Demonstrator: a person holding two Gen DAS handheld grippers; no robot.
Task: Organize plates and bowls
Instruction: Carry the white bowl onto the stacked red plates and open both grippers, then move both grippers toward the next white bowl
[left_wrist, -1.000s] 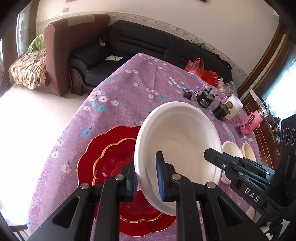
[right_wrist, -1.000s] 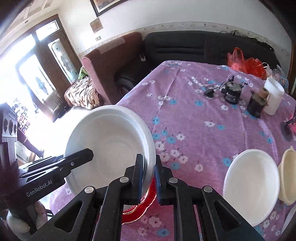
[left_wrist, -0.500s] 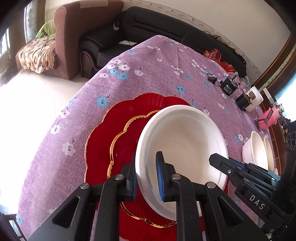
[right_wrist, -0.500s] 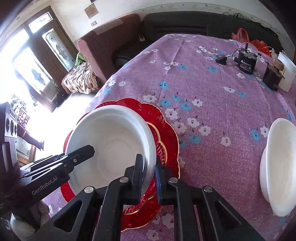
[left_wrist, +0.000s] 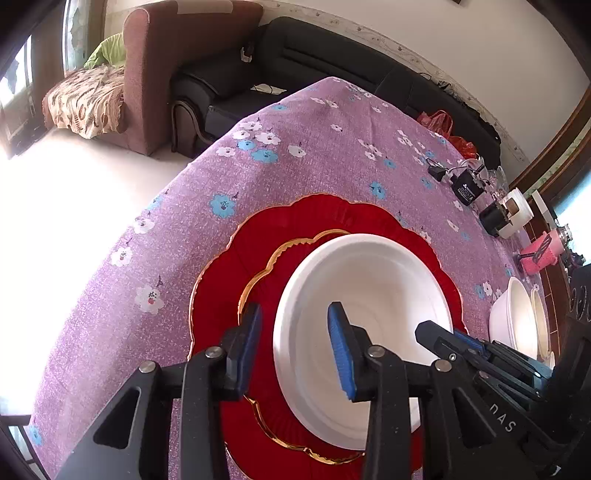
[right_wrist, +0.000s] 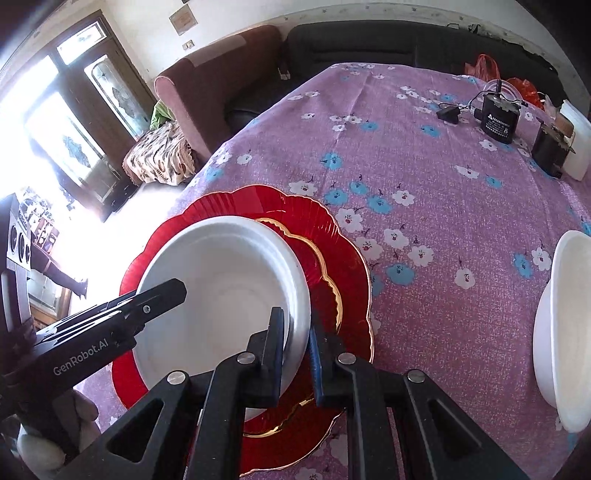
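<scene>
The white bowl (left_wrist: 364, 332) is now being rested on the stack of red plates (left_wrist: 266, 258), where a second ago it was being carried tilted above them, and half a second ago it was being lowered onto them with both claws clamped on its rim. In the right wrist view the bowl (right_wrist: 221, 295) is seen sitting roughly level on the inner gold-edged red plate (right_wrist: 325, 266), slightly toward the side of the stack nearer the tabletop's edge.

The left claw (left_wrist: 295, 343) is being opened: its blue-padded fingers (left_wrist: 338, 343) are now standing apart on either side of the bowl's rim, no longer pinching it. The right claw (right_wrist: 297, 332) is being kept nearly closed around the opposite rim; it appears to be clamped on the bowl, though a thin gap on the outer side cannot be ruled out.

For the task, this is being read as the bowl having been delivered to the stack, with release under way on one side and probably still to be done on the other.

Further out on the purple flowered tabletop (right_wrist: 424, 147), two more bowls (left_wrist: 517, 321) are being left standing near the right side, well apart from the stack; they are likely being kept for the next steps. Chargers (right_wrist: 496, 118) and a white container (right_wrist: 576, 140) are lying at the far side.
</scene>
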